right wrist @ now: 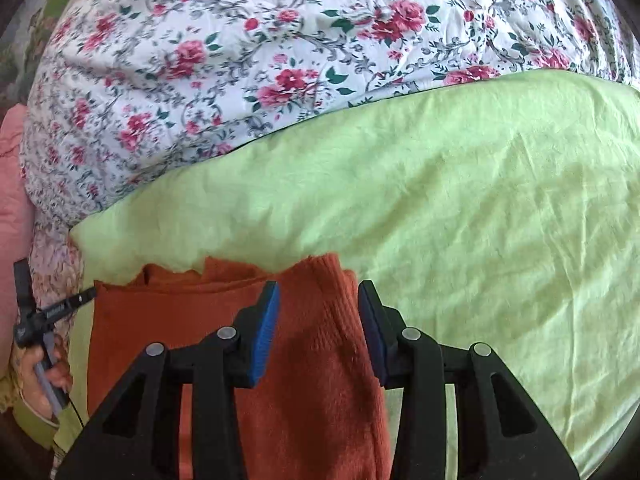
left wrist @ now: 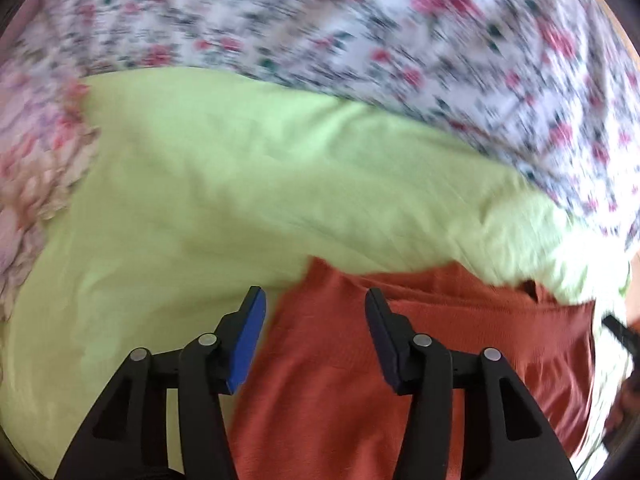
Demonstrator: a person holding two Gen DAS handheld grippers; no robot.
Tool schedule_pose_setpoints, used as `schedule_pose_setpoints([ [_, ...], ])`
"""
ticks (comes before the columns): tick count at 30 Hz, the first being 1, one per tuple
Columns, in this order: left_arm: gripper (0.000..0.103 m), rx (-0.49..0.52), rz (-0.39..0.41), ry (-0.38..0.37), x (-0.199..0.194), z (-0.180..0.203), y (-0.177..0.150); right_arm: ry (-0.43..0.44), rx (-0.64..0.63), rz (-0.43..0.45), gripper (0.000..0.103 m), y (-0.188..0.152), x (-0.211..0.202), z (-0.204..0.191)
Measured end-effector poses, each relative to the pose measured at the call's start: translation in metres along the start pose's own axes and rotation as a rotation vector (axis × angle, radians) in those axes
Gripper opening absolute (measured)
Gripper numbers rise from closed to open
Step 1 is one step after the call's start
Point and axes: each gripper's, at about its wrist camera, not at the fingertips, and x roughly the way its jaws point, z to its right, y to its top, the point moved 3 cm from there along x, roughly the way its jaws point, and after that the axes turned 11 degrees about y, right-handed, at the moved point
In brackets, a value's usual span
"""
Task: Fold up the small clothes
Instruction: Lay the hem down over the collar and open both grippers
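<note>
A rust-orange knitted garment (left wrist: 420, 344) lies on a light green sheet (left wrist: 200, 184). In the left wrist view my left gripper (left wrist: 314, 300) is open, its jaws over the garment's left edge, holding nothing. In the right wrist view the same garment (right wrist: 312, 352) lies with a folded ribbed part on top. My right gripper (right wrist: 318, 296) is open with its jaws on either side of that ribbed part, not closed on it. The left gripper (right wrist: 44, 316) shows at the far left of the right wrist view, held by a hand.
A white bedspread with pink roses (right wrist: 280, 60) covers the bed beyond the green sheet (right wrist: 480, 208). A pink ruffled cloth (left wrist: 36, 168) lies at the left. The left wrist view is blurred by motion.
</note>
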Motion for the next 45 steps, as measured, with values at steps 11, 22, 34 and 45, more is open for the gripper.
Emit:
schedule_pose_setpoints([
  [11,0.058,-0.151,-0.058,0.001,-0.044,-0.078,-0.072,0.062,-0.028,-0.074,0.042,-0.056,-0.021,-0.047],
  [22,0.063,-0.184,-0.170,-0.068,-0.080,-0.087,-0.172,0.088,0.048,-0.129,0.043,-0.117,-0.038,-0.065],
  [34,0.065,-0.227,-0.260,-0.135,-0.088,-0.072,-0.236,0.084,0.110,-0.176,0.043,-0.168,-0.053,-0.070],
  [45,0.069,-0.292,-0.293,-0.163,-0.076,-0.075,-0.245,0.102,0.080,-0.221,0.045,-0.188,-0.058,-0.085],
])
